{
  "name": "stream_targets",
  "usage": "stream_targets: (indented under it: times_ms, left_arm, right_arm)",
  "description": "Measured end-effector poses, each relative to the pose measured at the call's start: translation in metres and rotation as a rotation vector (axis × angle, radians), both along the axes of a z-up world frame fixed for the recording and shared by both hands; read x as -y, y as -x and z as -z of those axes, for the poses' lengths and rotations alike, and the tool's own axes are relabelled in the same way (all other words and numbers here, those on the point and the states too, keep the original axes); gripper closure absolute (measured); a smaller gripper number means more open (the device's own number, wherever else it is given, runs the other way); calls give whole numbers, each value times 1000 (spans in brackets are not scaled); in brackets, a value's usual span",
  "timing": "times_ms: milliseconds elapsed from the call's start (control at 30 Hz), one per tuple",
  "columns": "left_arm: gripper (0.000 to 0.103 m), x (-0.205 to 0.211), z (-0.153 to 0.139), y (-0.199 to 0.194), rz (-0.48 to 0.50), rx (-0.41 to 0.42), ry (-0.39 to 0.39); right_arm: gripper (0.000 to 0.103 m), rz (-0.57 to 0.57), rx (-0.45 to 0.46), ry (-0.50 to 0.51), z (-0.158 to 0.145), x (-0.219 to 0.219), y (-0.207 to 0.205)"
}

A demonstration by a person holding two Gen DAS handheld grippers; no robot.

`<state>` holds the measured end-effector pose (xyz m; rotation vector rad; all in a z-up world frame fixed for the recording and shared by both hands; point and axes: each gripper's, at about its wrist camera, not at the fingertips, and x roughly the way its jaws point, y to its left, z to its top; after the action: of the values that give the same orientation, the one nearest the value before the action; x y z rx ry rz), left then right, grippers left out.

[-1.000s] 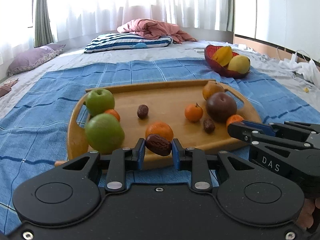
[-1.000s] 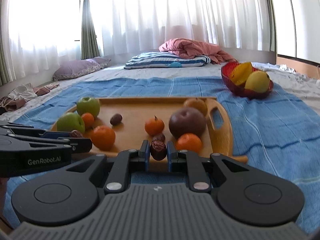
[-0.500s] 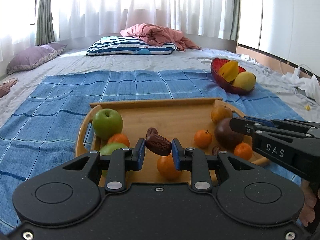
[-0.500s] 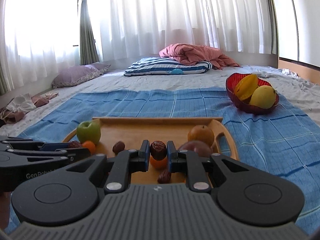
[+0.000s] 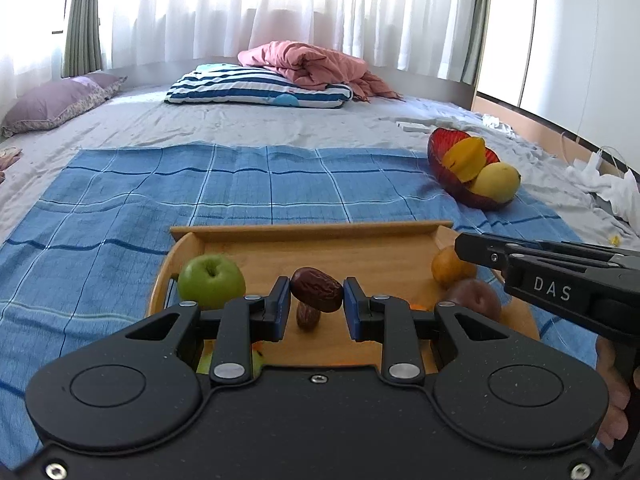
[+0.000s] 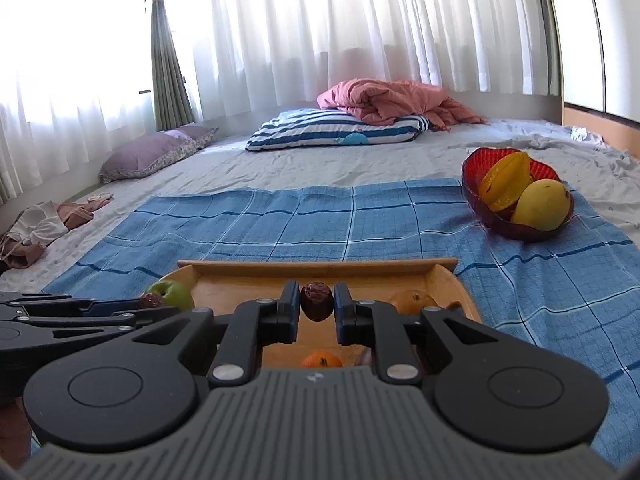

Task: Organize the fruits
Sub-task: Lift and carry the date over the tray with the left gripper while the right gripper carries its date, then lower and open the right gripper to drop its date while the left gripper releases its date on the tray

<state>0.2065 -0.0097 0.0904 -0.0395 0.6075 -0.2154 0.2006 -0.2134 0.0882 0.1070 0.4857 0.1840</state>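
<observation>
Left gripper [image 5: 316, 304]: jaws clamped on a brown date [image 5: 317, 289], which lies crosswise between the blue pads, low centre of the left wrist frame. Directly below it in the frame a second date [image 5: 307, 317] rests on the wooden tray [image 5: 312, 233].

Right gripper [image 6: 317, 312]: jaws clamped on another date, here called the right date [image 6: 316, 302], held upright between the pads, low centre of the right wrist frame. This gripper also shows at the right edge of the left wrist frame, marked "DAS".

Tray contents, left wrist view: a green apple [image 5: 211, 281] at lower left beside the left finger; an orange fruit [image 5: 450, 267] and a dark plum [image 5: 476, 298] at lower right, partly hidden by the right gripper's body. In the right wrist view a small tangerine [image 6: 321, 359] shows under the held date, mostly covered by the gripper housing.

The tray sits on a blue checked cloth [image 5: 120, 216] spread over a bed. A red bowl [image 6: 472, 168] stands at the right of both frames, on the cloth's far right corner, well apart from the tray. It holds a starfruit [image 6: 506, 180] and a yellow mango [image 6: 542, 204], touching each other.

Background, upper half of the frames: a striped pillow [image 5: 260, 90], a pink blanket [image 5: 304, 64] on it, a purple pillow [image 5: 56, 102] at left, white curtains [image 6: 360, 20].
</observation>
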Motion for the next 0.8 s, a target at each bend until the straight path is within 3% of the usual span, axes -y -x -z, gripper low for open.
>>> stream_targets:
  times_ms: [367, 800]
  left_arm:
    - [76, -2, -8, -66, 5, -121, 40]
    - [76, 8, 12, -120, -24, -231, -16]
  right_arm:
    - [82, 20, -142, -50, -11, 5, -59]
    - [81, 25, -309, -10, 10, -7, -107]
